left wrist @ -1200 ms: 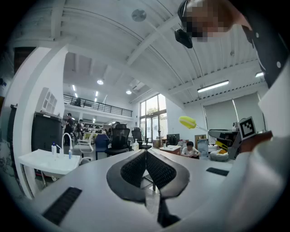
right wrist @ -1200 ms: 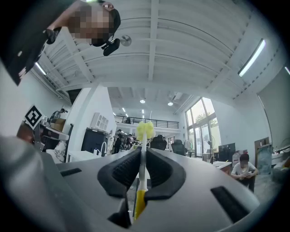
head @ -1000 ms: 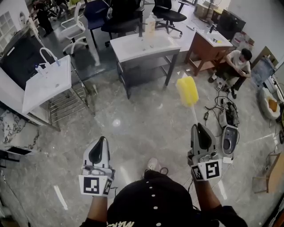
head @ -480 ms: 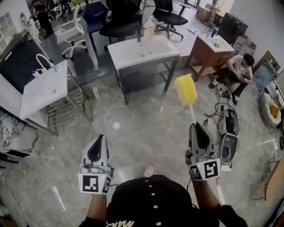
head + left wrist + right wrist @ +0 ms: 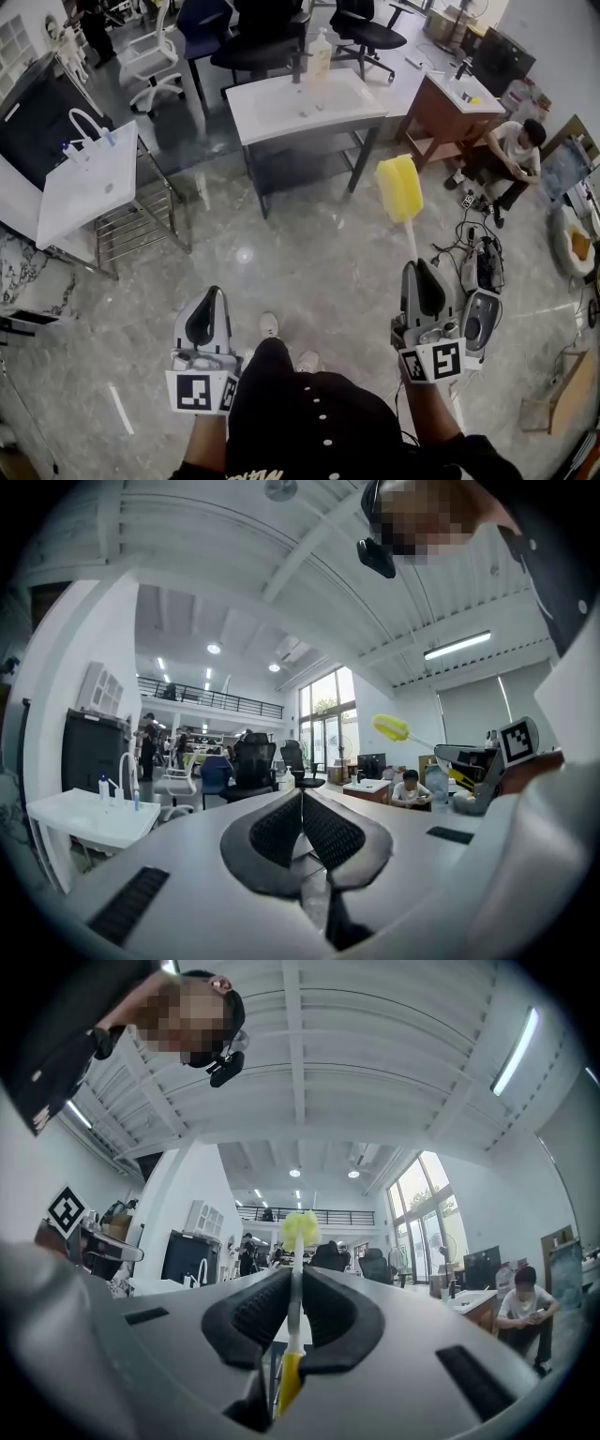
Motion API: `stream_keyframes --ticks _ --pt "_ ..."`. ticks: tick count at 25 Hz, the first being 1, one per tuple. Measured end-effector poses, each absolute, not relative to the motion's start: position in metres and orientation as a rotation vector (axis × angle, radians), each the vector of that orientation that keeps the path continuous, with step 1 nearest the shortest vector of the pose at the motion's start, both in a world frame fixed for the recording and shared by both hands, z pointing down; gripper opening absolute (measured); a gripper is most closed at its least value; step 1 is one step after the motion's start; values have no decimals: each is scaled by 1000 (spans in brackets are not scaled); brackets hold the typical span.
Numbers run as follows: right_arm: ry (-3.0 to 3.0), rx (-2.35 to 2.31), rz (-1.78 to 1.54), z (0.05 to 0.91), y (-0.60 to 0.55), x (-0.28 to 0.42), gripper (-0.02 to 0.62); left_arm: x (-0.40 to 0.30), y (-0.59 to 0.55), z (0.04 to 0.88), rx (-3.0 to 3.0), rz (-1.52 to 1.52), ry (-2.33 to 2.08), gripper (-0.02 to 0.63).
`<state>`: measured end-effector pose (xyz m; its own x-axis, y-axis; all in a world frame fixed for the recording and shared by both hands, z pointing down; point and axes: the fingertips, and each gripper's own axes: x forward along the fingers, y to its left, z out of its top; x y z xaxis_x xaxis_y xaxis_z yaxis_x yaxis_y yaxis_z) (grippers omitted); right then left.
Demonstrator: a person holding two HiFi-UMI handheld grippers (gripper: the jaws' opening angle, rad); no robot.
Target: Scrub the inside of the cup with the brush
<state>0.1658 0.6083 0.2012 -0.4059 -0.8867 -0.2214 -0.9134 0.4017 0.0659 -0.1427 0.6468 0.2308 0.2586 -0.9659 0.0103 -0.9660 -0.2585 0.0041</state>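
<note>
Yellow brush (image 5: 397, 188) in right tool (image 5: 417, 267)

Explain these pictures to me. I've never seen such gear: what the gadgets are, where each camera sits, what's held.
A person carries two two-jaw grippers. One picture comes from a camera on their head, looking down at the floor; the other two cameras ride on the grippers, looking along the jaws. The left gripper is shut and empty. The right gripper is shut on the thin handle of a brush with a yellow sponge head. Ahead stands a white sink table with a bottle on it.
</note>
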Motion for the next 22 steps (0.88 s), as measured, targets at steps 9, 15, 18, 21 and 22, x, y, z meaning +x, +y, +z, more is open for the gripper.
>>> stream_keyframes --ticks 9,15,18,21,22 --pt "2490 -1619 278 203 551 169 49 -133 571 234 2533 -16 -1854 26" --pt "2466 -1636 268 201 485 165 50 -138 494 233 2552 -12 -1829 26" --pt "2462 -1636 268 200 451 157 49 -143 456 232 2556 -24 -1820 26" --pt "2456 -1636 269 199 417 148 49 -148 420 231 2568 -32 -1801 26" --pt "2456 -1638 267 199 407 145 49 -149 408 231 2572 -33 -1793 26"
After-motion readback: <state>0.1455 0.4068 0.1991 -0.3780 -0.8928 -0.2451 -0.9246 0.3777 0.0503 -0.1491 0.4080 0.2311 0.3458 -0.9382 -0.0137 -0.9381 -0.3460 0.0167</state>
